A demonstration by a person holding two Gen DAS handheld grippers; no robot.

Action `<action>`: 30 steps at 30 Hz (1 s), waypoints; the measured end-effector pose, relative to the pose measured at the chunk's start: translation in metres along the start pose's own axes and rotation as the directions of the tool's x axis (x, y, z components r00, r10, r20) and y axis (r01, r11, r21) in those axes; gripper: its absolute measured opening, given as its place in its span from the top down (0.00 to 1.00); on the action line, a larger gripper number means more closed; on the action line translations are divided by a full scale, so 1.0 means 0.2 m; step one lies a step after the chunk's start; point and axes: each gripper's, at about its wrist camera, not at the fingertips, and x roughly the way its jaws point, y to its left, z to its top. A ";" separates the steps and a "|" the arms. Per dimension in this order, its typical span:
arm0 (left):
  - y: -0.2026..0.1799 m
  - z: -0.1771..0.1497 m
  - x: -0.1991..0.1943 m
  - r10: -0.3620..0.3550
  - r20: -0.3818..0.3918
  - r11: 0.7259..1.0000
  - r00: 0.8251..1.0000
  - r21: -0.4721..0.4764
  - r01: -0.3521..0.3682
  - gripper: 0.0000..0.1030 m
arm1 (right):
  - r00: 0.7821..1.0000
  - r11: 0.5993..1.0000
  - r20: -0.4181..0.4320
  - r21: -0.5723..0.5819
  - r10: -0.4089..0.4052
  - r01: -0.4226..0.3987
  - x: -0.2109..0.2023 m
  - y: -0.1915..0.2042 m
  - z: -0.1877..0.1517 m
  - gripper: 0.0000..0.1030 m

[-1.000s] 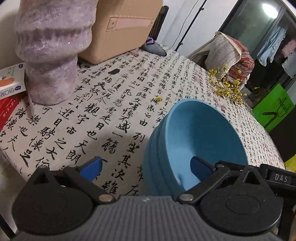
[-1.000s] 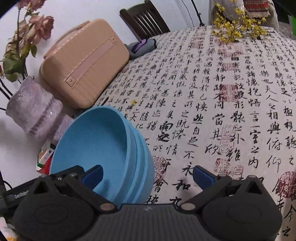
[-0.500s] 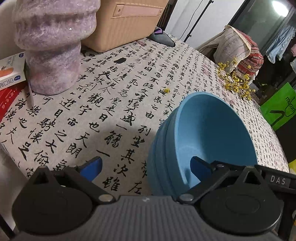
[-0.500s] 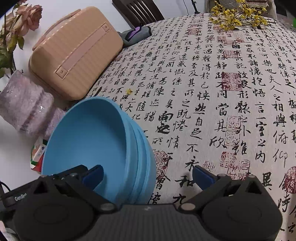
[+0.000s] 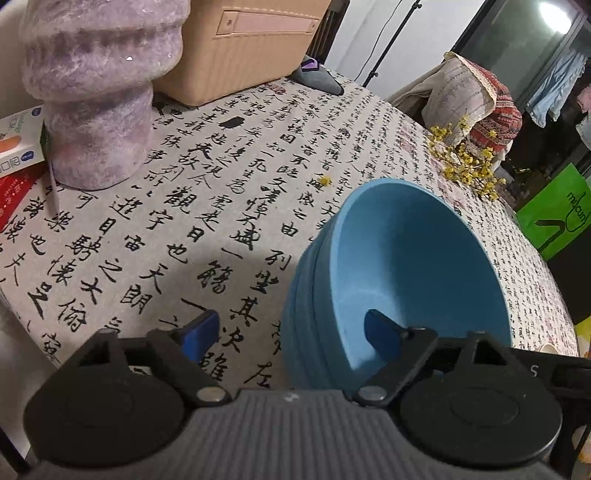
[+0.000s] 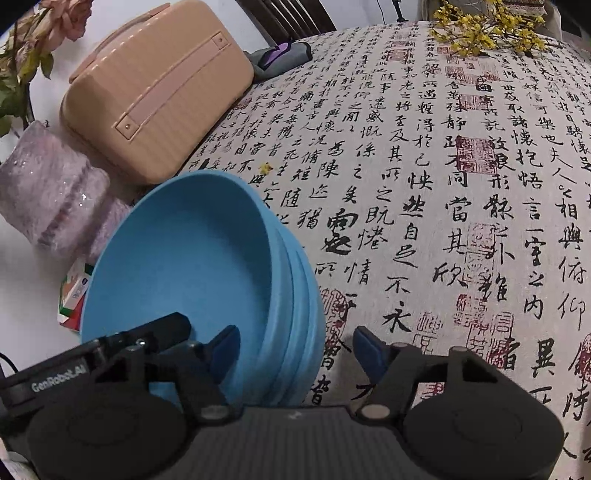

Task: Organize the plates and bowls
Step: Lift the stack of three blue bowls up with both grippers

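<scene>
A stack of nested blue bowls (image 5: 406,258) (image 6: 192,258) sits on the calligraphy tablecloth (image 5: 166,221), close under both grippers. My left gripper (image 5: 291,330) straddles the stack's left wall, one fingertip (image 5: 380,332) inside the top bowl and the other outside on the cloth side. Its jaws are closing and the outer pad stands clear of the wall. My right gripper (image 6: 297,349) straddles the opposite wall, with one fingertip (image 6: 225,347) inside the bowl. Its jaws are closing too, and a gap remains at the outer pad.
A purple textured vase (image 5: 96,92) and a beige hard case (image 6: 155,85) stand at the back left. Small cartons (image 5: 18,155) lie by the vase. Yellow flower sprigs (image 6: 487,26) lie at the table's far side, and a green bag (image 5: 554,214) is beyond the edge.
Both grippers' jaws have narrowed around the walls of the bowl stack. The hands have barely shifted and the bowls stay in place.
</scene>
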 end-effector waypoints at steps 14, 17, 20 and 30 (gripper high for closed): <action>-0.05 -0.02 0.02 -0.051 -0.035 0.998 0.998 0.020 0.052 0.52 | 0.998 0.998 -0.026 0.023 0.053 -0.052 -0.01 -0.01 0.00 0.54; -0.06 -0.02 0.01 -0.043 -0.036 0.999 0.998 0.027 0.044 0.53 | 0.998 0.998 -0.040 0.026 0.054 -0.053 -0.01 -0.01 -0.01 0.55; -0.08 -0.02 0.01 -0.022 -0.035 0.999 0.999 0.040 0.023 0.53 | 0.998 0.999 -0.048 0.019 0.048 -0.047 -0.02 0.00 -0.01 0.55; -0.12 -0.04 0.00 0.028 -0.036 0.998 0.999 0.061 -0.026 0.55 | 0.997 0.999 -0.073 0.047 0.027 -0.023 -0.03 0.01 -0.02 0.56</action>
